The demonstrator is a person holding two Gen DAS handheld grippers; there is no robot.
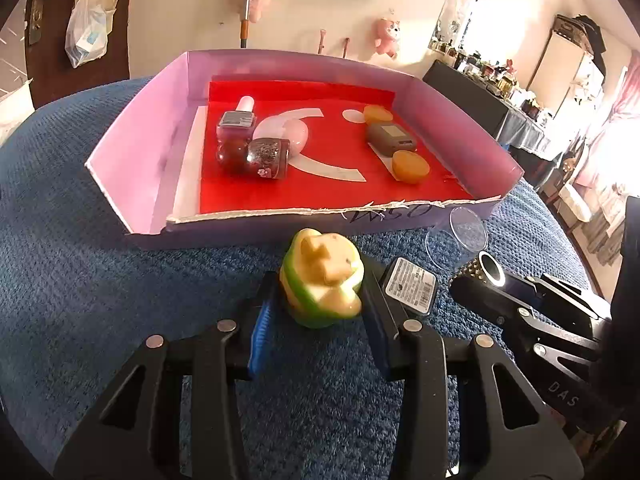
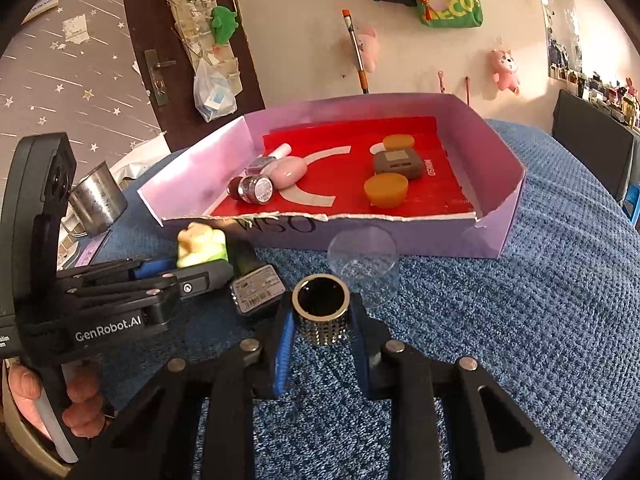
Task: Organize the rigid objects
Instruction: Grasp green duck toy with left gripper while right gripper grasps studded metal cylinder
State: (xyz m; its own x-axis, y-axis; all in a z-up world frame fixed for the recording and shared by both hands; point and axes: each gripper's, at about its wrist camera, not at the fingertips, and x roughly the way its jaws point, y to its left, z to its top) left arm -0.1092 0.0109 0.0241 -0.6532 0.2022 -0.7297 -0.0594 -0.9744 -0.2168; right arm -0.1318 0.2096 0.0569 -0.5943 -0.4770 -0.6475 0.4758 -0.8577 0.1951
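Left tool (image 1: 320,300) pinching a green-and-yellow figurine (image 1: 322,276) on the blue knitted surface (image 1: 120,280), at 6 o'clock of the pink box (image 1: 132,152). Pads (image 1: 262,328) pressed against both flanks of the figurine, below its widest part. Glossy, moulded and rounded: judged stiff and light but slippery, likely to squirt out of a pinch set too high or off-centre. Best held across the broad midsection, as shown.

Right tool (image 2: 322,320) pinching a studded black cylinder (image 2: 322,312) with a gold rim, standing upright with open mouth up, at 6 o'clock of the box front wall. Pads (image 2: 286,344) closed on the studded side wall. Judged rigid and light; studs expected to give bite, round wall still free to roll between flat pads. Grip low on the wall preferred over the thin rim.

Between the two held things, a black labelled block (image 2: 256,288), flat on the surface. At 1 o'clock of the cylinder, a clear plastic cup (image 2: 364,264), touching or just beside the box front: thin, light, easily tipped by a passing tool.

Inside the box, on a red liner (image 1: 320,184): nail-polish bottles (image 1: 250,144) at 9 o'clock, a grey case (image 1: 390,138) and two orange discs (image 1: 410,166) at 3 o'clock. Middle of liner bare, judged room for both held things.
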